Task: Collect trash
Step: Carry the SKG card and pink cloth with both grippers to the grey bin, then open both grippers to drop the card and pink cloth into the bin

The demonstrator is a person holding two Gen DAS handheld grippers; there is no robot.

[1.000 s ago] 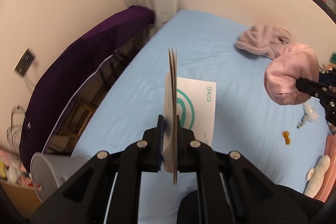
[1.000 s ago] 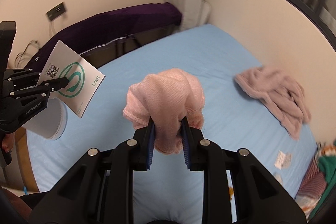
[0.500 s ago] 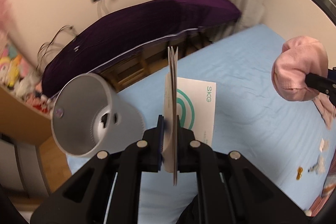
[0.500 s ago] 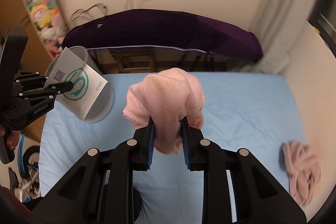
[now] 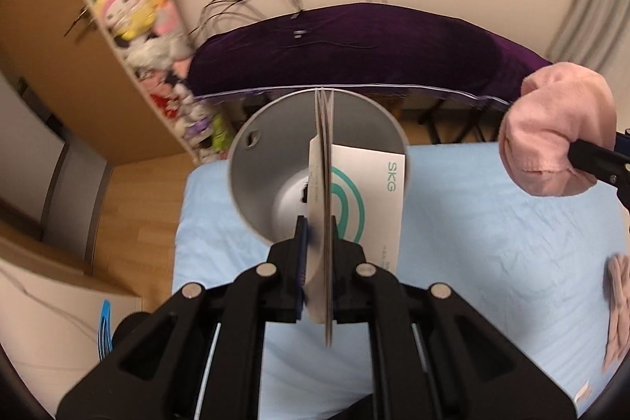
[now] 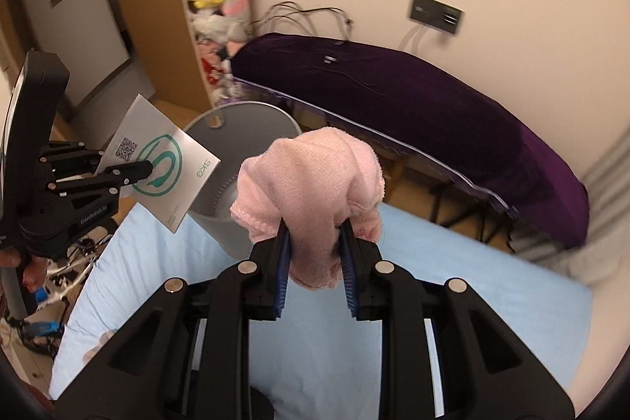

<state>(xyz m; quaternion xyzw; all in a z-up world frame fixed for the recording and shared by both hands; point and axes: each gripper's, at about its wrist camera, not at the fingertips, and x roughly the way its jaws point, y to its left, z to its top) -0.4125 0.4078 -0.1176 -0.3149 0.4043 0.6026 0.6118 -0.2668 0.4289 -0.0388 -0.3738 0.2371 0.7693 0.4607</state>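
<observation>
A white booklet (image 5: pixel 360 191) is held edge-on in the clamped jaws of the left gripper (image 5: pixel 317 223), directly before the grey bin (image 5: pixel 275 160) at the bed's (image 5: pixel 472 223) far-left corner; the right gripper (image 6: pixel 313 235), farther right, is closed on a pink cloth (image 6: pixel 311 176).

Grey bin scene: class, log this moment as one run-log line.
left gripper: shut on SKG booklet | right gripper: shut on pink cloth | grey bin: beyond booklet | step: booklet not yet dropped
</observation>
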